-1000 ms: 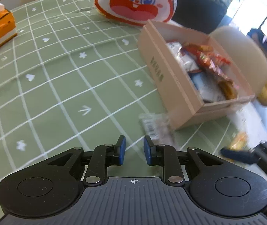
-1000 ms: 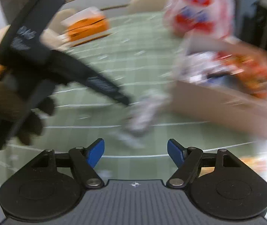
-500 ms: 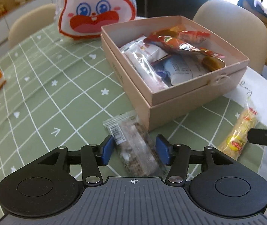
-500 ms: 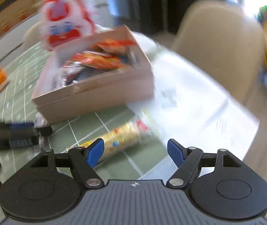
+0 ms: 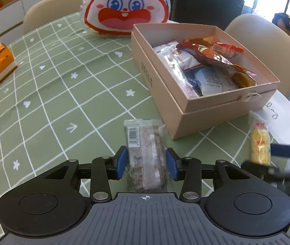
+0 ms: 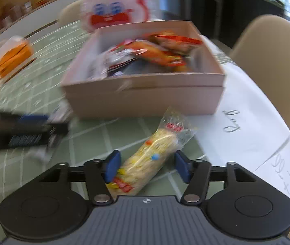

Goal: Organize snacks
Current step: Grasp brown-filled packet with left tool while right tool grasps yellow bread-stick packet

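Left wrist view: my left gripper point(image 5: 146, 164) now straddles the clear speckled snack bar packet point(image 5: 145, 155) instead of bare table, jaws closing, pads not yet pressing; right gripper point(image 6: 147, 168) likewise closing round the yellow cellophane-wrapped snack point(image 6: 147, 163). I judge both pickups imminent.

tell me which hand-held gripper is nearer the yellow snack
Right. The right hand-held gripper straddles the yellow snack, jaws closing around it. The left hand-held gripper is off to its side, closing around the barcoded bar instead.

A green tablecloth point(image 5: 49, 94) gridded in white, with small white hearts and arrows. At two o'clock, a pale pink box point(image 5: 202, 110) holding red and white packets. Twelve o'clock: a white-and-red rabbit bag point(image 5: 124, 6). The blurred wrapper point(image 6: 151, 159) looks yellow.
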### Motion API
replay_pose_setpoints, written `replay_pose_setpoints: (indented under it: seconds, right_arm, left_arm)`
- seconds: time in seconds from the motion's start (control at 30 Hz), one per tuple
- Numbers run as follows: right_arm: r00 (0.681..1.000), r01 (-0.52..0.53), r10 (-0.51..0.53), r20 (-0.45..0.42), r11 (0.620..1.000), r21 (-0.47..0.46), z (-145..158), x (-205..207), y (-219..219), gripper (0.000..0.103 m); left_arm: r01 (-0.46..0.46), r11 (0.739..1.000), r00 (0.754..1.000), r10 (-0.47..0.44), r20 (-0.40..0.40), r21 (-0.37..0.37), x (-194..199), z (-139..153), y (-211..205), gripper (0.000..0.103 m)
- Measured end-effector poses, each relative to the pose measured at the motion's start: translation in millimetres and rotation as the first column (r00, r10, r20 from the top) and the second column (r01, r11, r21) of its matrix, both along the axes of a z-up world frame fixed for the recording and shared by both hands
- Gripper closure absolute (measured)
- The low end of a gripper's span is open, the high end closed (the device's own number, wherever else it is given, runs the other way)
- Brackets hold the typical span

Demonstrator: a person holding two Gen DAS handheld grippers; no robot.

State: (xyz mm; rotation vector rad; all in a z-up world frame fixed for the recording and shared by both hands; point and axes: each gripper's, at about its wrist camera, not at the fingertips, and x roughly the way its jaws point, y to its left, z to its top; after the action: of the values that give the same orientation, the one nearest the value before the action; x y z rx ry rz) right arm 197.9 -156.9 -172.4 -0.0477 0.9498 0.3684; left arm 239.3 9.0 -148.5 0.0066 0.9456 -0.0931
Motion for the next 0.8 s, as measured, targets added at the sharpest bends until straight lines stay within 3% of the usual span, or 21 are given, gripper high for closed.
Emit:
replay_pose_setpoints:
  seconds: [0.2,0.47,0.73,0.8]
  right_arm:
    - [0.992,-0.105,0.109,0.067,0.993,-0.059,-2,-35,-7,0.054]
    - [0.996,-0.088,0.088,0.028,0.996,-0.004,2,-47,-34,0.054]
    - [0.999,-0.027,0.026,0.039,0.999,0.035,-3,-21,-22,0.053]
    - [0.997,-0.052,0.052,0.048,0.999,0.004,-2,-25,-14,0.061]
  left_arm:
    - [0.023,0.997,0.999,-0.026,-0.036,-0.072,-29,3,4,0.06]
    - [0.01,0.991,0.997,-0.021,-0.078,-0.132,-77,3,5,0.06]
    - [-0.019,0.997,0.996,0.012,-0.087,-0.072,-77,3,-10,0.056]
    - [-0.018,0.998,0.996,0.013,-0.084,-0.056,-78,3,-12,0.056]
